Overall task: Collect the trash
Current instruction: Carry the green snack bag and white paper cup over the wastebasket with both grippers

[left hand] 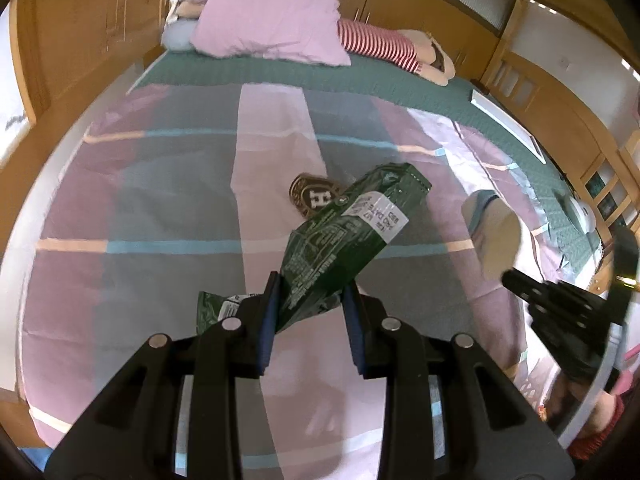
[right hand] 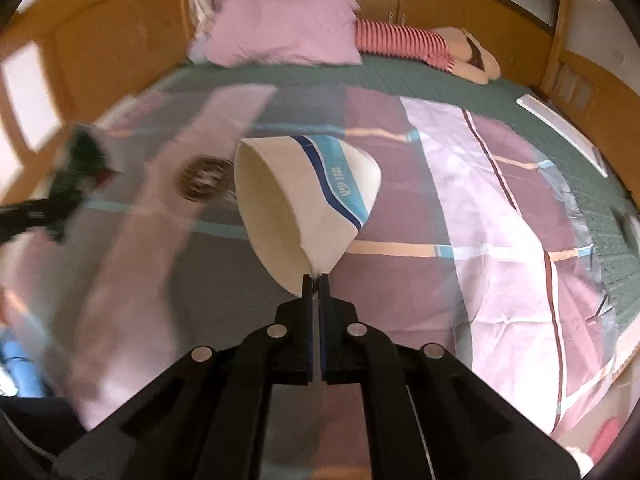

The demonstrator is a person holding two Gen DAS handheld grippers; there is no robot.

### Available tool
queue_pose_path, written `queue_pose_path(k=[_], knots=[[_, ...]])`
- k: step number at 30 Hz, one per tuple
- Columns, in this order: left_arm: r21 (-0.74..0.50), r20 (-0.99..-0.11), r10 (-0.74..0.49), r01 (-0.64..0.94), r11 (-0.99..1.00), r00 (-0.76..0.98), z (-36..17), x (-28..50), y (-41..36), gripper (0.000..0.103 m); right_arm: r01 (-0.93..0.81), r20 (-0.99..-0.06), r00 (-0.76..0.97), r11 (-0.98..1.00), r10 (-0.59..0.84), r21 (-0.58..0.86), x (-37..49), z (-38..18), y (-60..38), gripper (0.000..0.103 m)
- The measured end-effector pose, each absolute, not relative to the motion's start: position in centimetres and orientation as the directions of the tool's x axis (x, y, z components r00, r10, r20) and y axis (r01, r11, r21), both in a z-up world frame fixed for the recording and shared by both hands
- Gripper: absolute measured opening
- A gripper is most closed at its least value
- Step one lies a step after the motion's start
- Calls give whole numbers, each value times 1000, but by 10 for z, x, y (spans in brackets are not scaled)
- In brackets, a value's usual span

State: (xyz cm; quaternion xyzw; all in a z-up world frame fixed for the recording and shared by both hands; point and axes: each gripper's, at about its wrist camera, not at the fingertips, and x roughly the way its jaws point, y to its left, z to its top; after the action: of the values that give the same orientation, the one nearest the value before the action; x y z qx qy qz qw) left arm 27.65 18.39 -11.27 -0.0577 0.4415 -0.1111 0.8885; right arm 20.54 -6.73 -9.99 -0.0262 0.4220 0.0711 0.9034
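My left gripper (left hand: 312, 286) is shut on the lower end of a crumpled green snack wrapper (left hand: 348, 224), which sticks up and to the right above the bed. Behind the wrapper, a round brown packet (left hand: 314, 198) with a letter H lies on the bedspread (left hand: 168, 208). My right gripper (right hand: 318, 278) is shut on the rim of a white paper cup (right hand: 304, 196) with blue stripes, squashed and tipped on its side with its mouth to the left. In the right wrist view the brown packet (right hand: 204, 178) shows blurred left of the cup, and the green wrapper (right hand: 80, 156) at far left.
The bed carries a checked pink, grey and purple cover over a green sheet (left hand: 248, 74). A pink pillow (left hand: 272, 20) and a red-striped soft doll (left hand: 384, 46) lie at the head. A flat white object (left hand: 508, 124) lies at the right edge. Wooden cabinets (left hand: 92, 32) surround the bed.
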Motion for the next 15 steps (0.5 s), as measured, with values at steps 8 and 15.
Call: queue_pose_path(k=[8, 15], knots=[[27, -670, -71, 120, 992, 739, -57, 224, 147, 31, -221, -657, 712, 968, 246, 123, 131, -25, -72, 3], [69, -631, -26, 90, 994, 776, -22, 151, 125, 31, -249, -557, 779, 957, 289, 149, 73, 31, -95, 3]])
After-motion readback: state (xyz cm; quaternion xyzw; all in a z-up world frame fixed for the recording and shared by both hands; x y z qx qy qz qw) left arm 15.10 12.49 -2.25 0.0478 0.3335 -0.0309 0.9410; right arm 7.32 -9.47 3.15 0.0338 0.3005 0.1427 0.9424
